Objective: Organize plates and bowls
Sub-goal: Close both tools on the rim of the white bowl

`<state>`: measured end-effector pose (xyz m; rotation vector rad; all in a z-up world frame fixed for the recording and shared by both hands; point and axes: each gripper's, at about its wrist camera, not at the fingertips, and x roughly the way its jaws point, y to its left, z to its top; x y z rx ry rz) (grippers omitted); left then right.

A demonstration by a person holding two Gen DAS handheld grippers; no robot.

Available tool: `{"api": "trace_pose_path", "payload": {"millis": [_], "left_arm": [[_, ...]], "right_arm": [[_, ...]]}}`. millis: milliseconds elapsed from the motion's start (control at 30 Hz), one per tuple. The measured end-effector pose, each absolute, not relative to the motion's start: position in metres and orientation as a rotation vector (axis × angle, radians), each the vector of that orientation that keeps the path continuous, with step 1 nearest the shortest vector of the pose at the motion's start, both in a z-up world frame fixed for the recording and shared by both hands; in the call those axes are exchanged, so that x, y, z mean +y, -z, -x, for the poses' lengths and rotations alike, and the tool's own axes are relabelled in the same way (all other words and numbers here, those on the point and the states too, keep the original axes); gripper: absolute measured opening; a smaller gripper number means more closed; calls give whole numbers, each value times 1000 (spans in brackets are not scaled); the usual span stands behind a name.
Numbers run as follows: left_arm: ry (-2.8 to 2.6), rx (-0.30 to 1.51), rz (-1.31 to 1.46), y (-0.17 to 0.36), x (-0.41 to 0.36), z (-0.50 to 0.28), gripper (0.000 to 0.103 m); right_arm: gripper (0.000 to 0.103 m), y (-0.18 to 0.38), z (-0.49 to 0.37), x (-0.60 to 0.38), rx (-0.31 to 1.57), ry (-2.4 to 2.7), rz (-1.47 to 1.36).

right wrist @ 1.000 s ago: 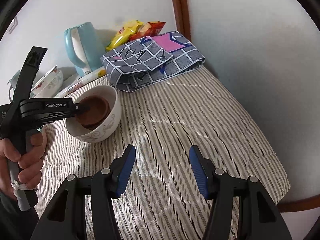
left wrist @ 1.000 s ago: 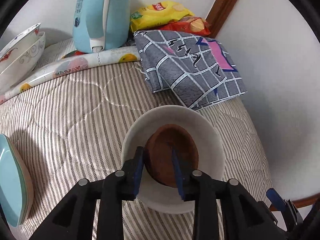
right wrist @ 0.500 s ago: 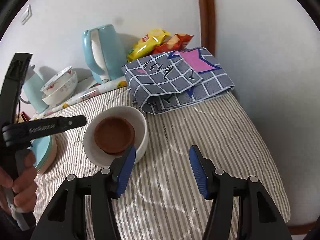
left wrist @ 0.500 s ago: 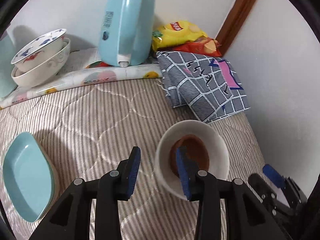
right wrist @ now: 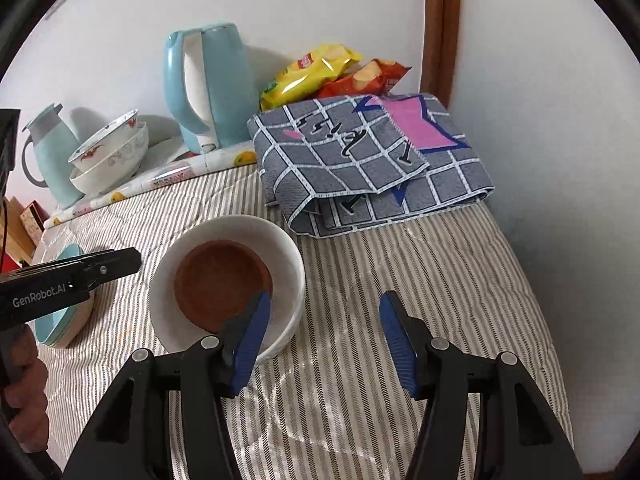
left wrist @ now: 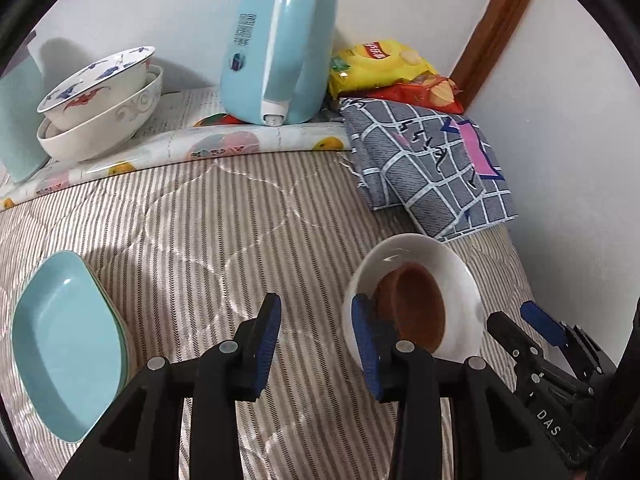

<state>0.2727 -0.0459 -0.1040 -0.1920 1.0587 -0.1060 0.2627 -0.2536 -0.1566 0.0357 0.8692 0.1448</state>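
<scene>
A white bowl (right wrist: 228, 280) holding a brown dish (right wrist: 222, 286) looks ceramic, fragile. Grip its rim. Both the left gripper (left wrist: 316, 340) and right gripper (right wrist: 324, 336) hover parted, empty.

Home: quilted bedding (left wrist: 200, 220), kettle (left wrist: 280, 48), snacks (left wrist: 380, 64)

In the left wrist view, the pale teal container (left wrist: 18, 120) at the upper left is cut by the frame edge. That view's right blue pad covers the near rim of the white bowl (left wrist: 460, 280). In the right wrist view, the left pad hides the near edge of the brown dish (right wrist: 220, 280). The teal plates (right wrist: 60, 320) lie partly behind the other claw (right wrist: 100, 268), and the hand (right wrist: 24, 384) at the lower left is cropped. The kettle's label print (left wrist: 242, 40) is too small to read.
</scene>
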Motion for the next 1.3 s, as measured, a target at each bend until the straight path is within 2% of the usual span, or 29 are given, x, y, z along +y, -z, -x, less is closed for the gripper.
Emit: {"api": "trace_pose_path", "payload": {"millis": [433,567,1200,1300], "left_arm": [[139,1106,177,121,-60,-286,35],[133,1143,146,132,-65,-292,35],[144,1175,117,156,-71,-304,34],[161,1157,122,156,-74,-303,27]], "right_arm": [[56,180,-288,-243,957,-136,-25],[43,188,-296,-241,993,-130,-20],[45,204,-309,-239,1031,-147,-49],[44,205,-308,-240,1019,-153,-73]]}}
